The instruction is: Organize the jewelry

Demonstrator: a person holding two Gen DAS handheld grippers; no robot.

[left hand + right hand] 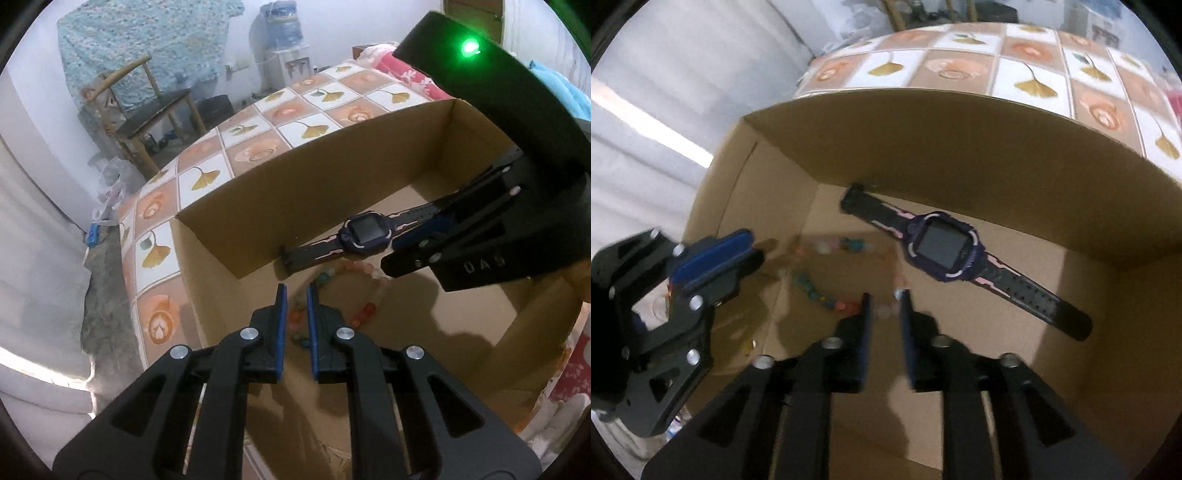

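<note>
Cardboard box [746, 206] holds the watch [945, 245] and bead bracelet [816, 288] just ahead of both hand-held grippers [884, 295], slightly spread and empty, so a careless reach may tangle the beads.

Bead bracelet [827, 284] blurred, partly behind gripper fingers

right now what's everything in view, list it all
box: one, brown cardboard, open-topped, on the table
watch: one, dark purple with black-and-pink strap, on the box floor by the far wall
bead bracelet: one, multicoloured, on the box floor nearer than the watch
table: one, tiled cloth in orange and white leaf print, under the box
chair: one, wooden, behind the table
water dispenser: one, white with blue bottle, by the back wall
left tool: black, blue pads, slightly apart, empty
right tool: same, over the bracelet, empty
</note>
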